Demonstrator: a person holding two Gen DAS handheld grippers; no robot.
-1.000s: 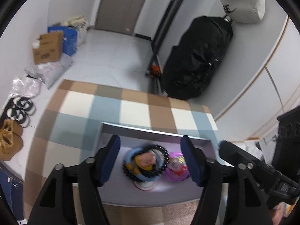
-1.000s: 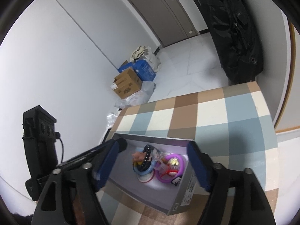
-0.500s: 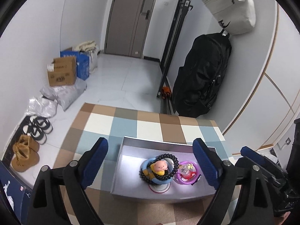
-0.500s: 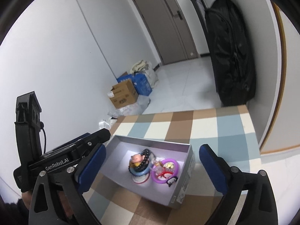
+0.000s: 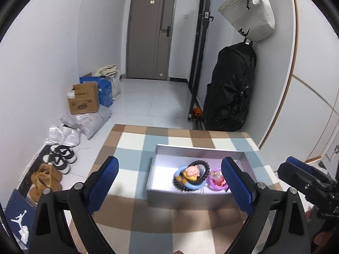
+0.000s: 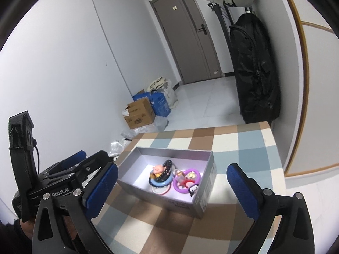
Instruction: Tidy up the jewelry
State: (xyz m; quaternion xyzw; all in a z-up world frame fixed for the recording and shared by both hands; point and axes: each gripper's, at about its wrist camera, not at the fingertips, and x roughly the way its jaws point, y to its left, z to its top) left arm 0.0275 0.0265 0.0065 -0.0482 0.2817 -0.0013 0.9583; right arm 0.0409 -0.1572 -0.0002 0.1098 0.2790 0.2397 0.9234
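Observation:
A grey open box (image 5: 199,148) (image 6: 190,203) stands on the checked tablecloth (image 5: 131,144). Inside it lie a black bead bracelet (image 5: 203,165) (image 6: 167,167) looped over a blue ring with a pink pig figure (image 5: 191,172) (image 6: 157,169), and a purple ring (image 5: 216,182) (image 6: 186,180) beside them. My left gripper (image 5: 169,165) hovers short of the box, its jaws opening with nothing between them. My right gripper (image 6: 172,169) is wide open and empty, also back from the box. Each gripper shows in the other's view, the left gripper (image 6: 70,175) and the right gripper (image 5: 303,175).
Beyond the table's far edge stand a black backpack (image 5: 231,89) under a hanging white bag (image 5: 247,10), a cardboard box (image 5: 83,99), plastic bags and shoes (image 5: 59,158) along the left wall. A closed door (image 5: 150,36) is at the far end.
Both grippers have pulled back and up from the box and their jaws have widened. The jewelry stays in the box; nothing is held.

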